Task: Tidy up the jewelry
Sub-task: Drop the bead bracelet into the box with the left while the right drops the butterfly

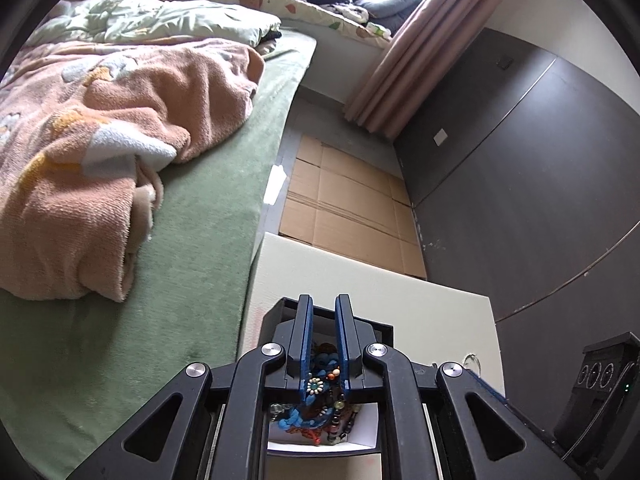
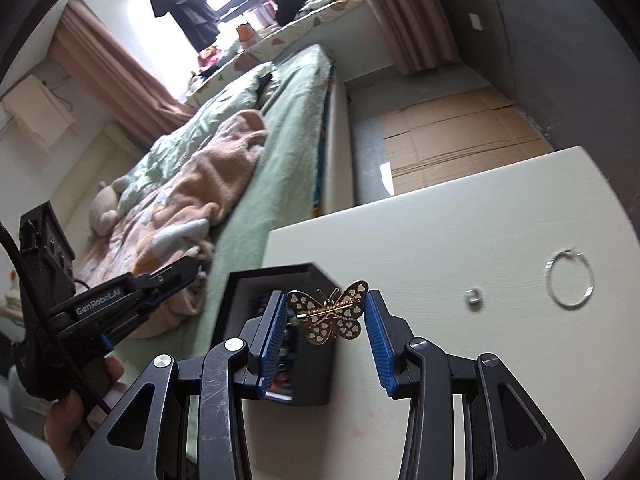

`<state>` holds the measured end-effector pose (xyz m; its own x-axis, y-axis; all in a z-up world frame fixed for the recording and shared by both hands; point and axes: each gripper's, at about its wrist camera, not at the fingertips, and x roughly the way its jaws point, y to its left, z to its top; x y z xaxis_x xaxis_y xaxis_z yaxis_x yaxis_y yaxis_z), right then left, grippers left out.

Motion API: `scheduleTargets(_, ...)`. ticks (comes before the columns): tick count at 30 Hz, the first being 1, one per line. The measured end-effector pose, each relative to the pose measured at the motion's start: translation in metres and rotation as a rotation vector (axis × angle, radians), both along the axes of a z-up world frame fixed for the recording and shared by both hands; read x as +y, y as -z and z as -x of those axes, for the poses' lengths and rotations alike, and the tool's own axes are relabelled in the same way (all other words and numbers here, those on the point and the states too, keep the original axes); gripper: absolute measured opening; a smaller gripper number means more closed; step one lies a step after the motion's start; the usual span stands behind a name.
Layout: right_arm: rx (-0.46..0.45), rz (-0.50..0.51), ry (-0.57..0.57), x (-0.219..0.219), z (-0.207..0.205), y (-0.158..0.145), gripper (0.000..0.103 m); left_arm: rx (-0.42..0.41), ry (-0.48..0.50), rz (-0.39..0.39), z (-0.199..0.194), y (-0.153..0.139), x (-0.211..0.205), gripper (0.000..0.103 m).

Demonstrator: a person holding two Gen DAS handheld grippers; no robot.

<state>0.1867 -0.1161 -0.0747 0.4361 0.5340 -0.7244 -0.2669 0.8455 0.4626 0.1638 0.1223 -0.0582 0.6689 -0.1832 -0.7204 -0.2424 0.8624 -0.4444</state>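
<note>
Holding the butterfly (image 2: 329,312) by its wingtips in your right gripper (image 2: 326,318) beside the box (image 2: 316,364), you likely found it light, stiff, slippery; left gripper (image 1: 323,344) sat narrow, empty.

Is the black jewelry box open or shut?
Open: no lid covers the black jewelry box, and beaded jewelry shows inside it in both wrist views.

The left gripper (image 1: 324,344) hides most of the beaded jewelry (image 1: 320,388) in the black box (image 1: 384,330); the small silver piece (image 2: 474,297) near the desk's (image 2: 460,232) middle is too blurred to identify.
</note>
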Motion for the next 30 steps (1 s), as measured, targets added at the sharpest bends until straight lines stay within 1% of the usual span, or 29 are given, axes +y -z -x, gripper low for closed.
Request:
scheduleTargets(5,0.036,-0.038,-0.058,0.025,0.004,0.009,0.041,0.001,-0.009,-0.020,0.005,-0.003,0.005,0.012)
scheduleTargets(6,0.041,-0.044,-0.066,0.028,0.004,0.010,0.041,0.003,-0.010,-0.016,0.005,-0.003,0.007,0.017)
scheduleTargets(7,0.048,-0.049,-0.080,0.033,0.005,0.012,0.041,0.003,-0.011,-0.011,0.006,-0.003,0.008,0.031)
scheduleTargets(8,0.051,-0.052,-0.086,0.036,0.006,0.014,0.041,-0.001,-0.016,-0.007,0.008,-0.003,0.010,0.041)
scheduleTargets(9,0.057,-0.057,-0.095,0.038,0.006,0.015,0.041,-0.008,-0.026,-0.007,0.009,-0.004,0.012,0.056)
scheduleTargets(10,0.063,-0.062,-0.103,0.041,0.007,0.016,0.041,-0.017,-0.037,-0.011,0.011,-0.006,0.013,0.063)
scheduleTargets(12,0.079,-0.060,-0.119,0.046,0.008,0.019,0.043,-0.030,-0.046,-0.025,0.014,-0.010,0.015,0.066)
scheduleTargets(13,0.094,-0.052,-0.128,0.047,0.007,0.021,0.049,-0.033,-0.046,-0.029,0.015,-0.011,0.016,0.067)
scheduleTargets(14,0.107,-0.048,-0.129,0.046,0.006,0.022,0.051,-0.033,-0.047,-0.031,0.016,-0.012,0.016,0.067)
scheduleTargets(16,0.111,-0.047,-0.107,0.038,0.006,0.022,0.060,-0.028,-0.043,-0.031,0.015,-0.012,0.015,0.070)
scheduleTargets(17,0.116,-0.047,-0.089,0.031,0.006,0.021,0.064,-0.026,-0.035,-0.031,0.015,-0.012,0.013,0.072)
scheduleTargets(18,0.119,-0.052,-0.075,0.025,0.006,0.020,0.071,-0.026,-0.030,-0.033,0.015,-0.011,0.012,0.075)
scheduleTargets(21,0.110,-0.055,-0.030,0.003,0.007,0.013,0.073,-0.040,0.001,-0.045,0.015,-0.014,0.001,0.086)
scheduleTargets(22,0.110,-0.052,-0.012,-0.007,0.007,0.011,0.077,-0.045,0.011,-0.049,0.015,-0.015,-0.003,0.089)
scheduleTargets(23,0.111,-0.052,0.004,-0.015,0.007,0.009,0.080,-0.051,0.024,-0.054,0.015,-0.016,-0.008,0.089)
scheduleTargets(24,0.111,-0.052,0.017,-0.022,0.008,0.008,0.086,-0.054,0.035,-0.058,0.015,-0.017,-0.011,0.090)
scheduleTargets(25,0.108,-0.050,0.032,-0.030,0.008,0.006,0.089,-0.056,0.050,-0.065,0.015,-0.017,-0.017,0.091)
scheduleTargets(30,0.107,-0.016,0.083,-0.061,0.010,-0.001,0.092,-0.051,0.137,-0.111,0.010,-0.015,-0.047,0.095)
